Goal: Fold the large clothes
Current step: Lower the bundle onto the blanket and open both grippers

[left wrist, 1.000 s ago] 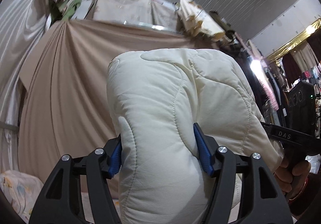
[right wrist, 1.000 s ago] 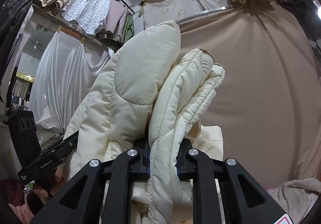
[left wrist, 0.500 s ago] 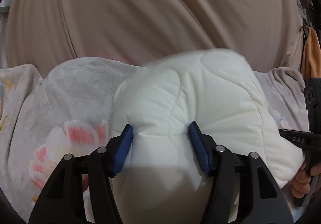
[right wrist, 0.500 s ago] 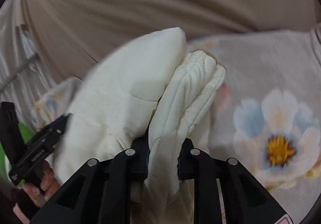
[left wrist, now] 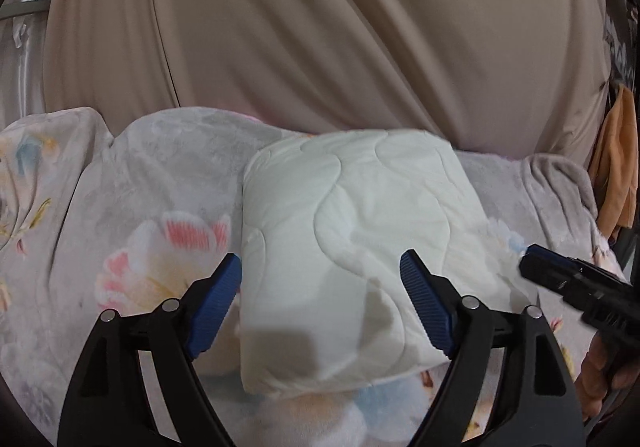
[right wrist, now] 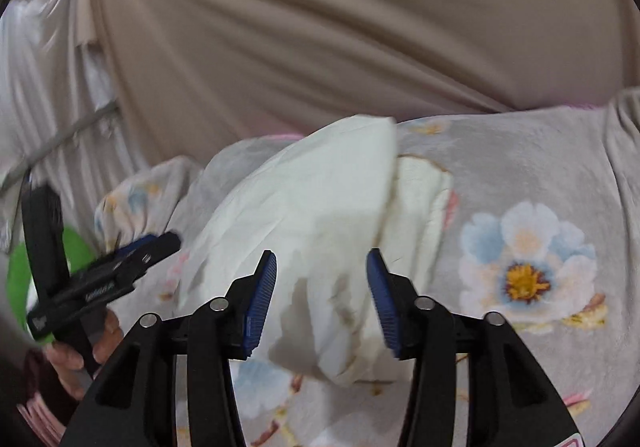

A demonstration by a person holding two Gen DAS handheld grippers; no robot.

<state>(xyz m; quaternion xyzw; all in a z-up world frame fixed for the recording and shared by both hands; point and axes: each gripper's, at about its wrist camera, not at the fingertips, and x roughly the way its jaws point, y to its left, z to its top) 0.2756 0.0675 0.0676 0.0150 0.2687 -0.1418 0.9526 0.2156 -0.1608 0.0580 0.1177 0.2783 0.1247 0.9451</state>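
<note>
The cream quilted garment [left wrist: 352,231] lies folded and puffy between both tools' spread fingers.

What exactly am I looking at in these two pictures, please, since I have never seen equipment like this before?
There is no robot here. A person holds a two-finger clamp in each hand, and each clamp carries a fisheye camera that looks forward along its fingers.

One picture comes from the left gripper, the other from the right gripper. The black arms with blue pads at the bottom of each picture are that clamp's own fingers. Each view also catches the other clamp at its edge, with the hand that holds it.

On the surface lies a grey floral blanket, and on it a folded cream quilted garment. A beige curtain hangs behind.

Nothing is held: both clamps stand open, one finger on each side of the bundle, which rests on the blanket.
</note>
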